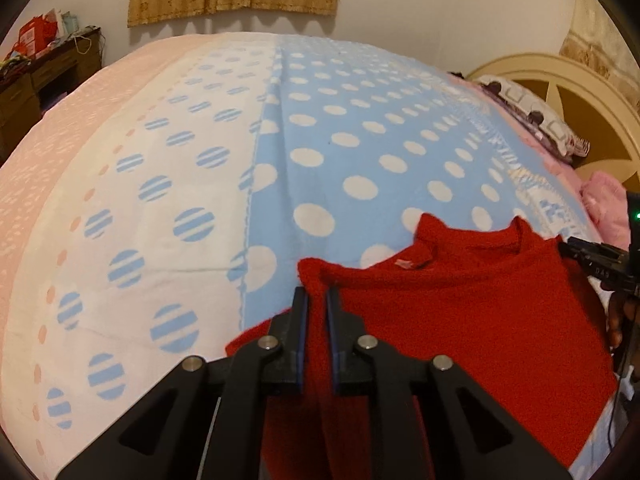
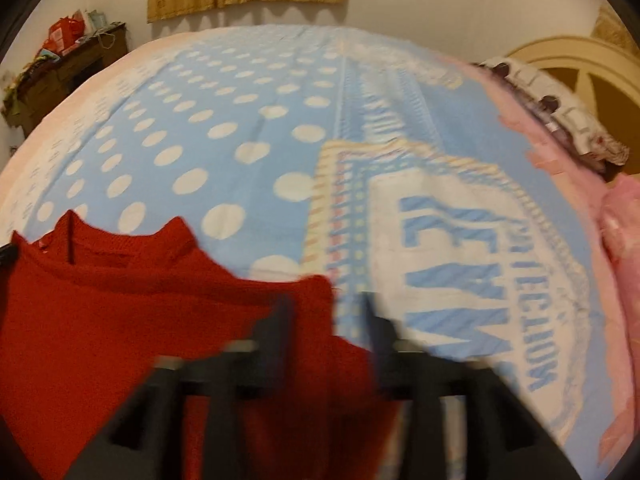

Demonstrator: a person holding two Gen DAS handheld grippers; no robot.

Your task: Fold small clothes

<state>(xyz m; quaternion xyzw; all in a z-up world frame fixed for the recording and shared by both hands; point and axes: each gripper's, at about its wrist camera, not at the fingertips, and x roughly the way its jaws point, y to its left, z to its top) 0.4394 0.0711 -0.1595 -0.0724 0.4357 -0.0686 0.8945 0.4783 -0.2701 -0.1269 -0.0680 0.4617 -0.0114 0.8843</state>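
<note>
Now left tongs [image 1: 318,300] pinch the red sweater [image 1: 460,312]; right tongs [image 2: 326,308] spread wide.

Open bedspread [image 1: 280,128] beyond sweater [image 1: 460,312]

The red sweater [image 1: 460,320] is a fuzzy, matt knit. The dotted bedspread [image 1: 340,140] is soft, flat-woven cloth, while the left gripper [image 1: 317,304] is matt black plastic with shiny metal pins.
</note>
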